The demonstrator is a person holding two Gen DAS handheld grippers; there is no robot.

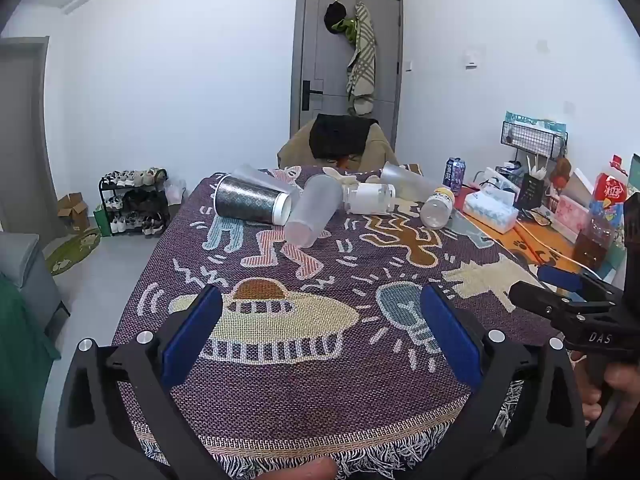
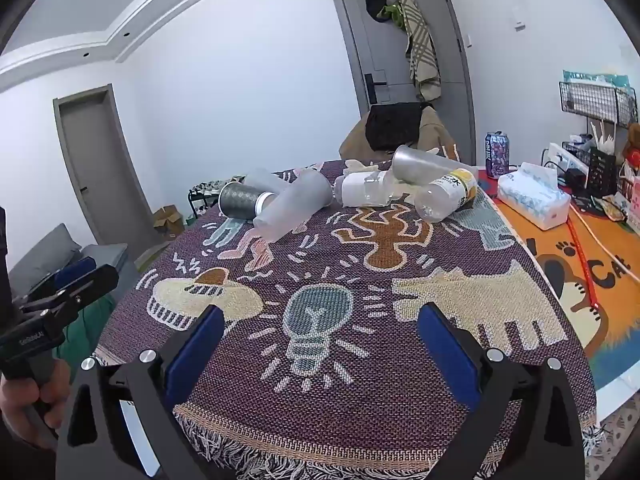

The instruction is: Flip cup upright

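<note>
Out ahead of my left claw (image 1: 322, 328), well beyond its tips at the far end of the worktop (image 1: 280, 384), the frosted cup (image 1: 314, 210) lay on its side. Its long axis ran on a diagonal: the closed base came toward me and a little left, the wide mouth pointed away and to the right. From my right claw (image 2: 320, 344) the same cup (image 2: 294, 206) sat far ahead and off to the left, base nearest, mouth toward the back.

Just left of it, touching or nearly so, a dark patterned tumbler (image 1: 250, 202) also lay flat, its white-rimmed end turned toward the frosted cup. To the right, a clear jar (image 1: 368, 198) lay on its side, then a small bottle with a yellow cap (image 1: 438, 208), and behind them a grey cup (image 1: 408, 182) tipped over too. Another pale cup (image 1: 262, 178) showed behind the tumbler, mostly hidden.

My left claw was spread wide, blue pads well apart, pinching nothing and touching nothing, hanging over the near edge of the woven cloth (image 1: 340, 272) above the saucer pattern. My right claw was spread just as wide, empty, over the light-bulb pattern. I could see the right claw's side (image 1: 560, 304) off to my left claw's right. A tissue box (image 2: 534, 200) sat far to the right.
</note>
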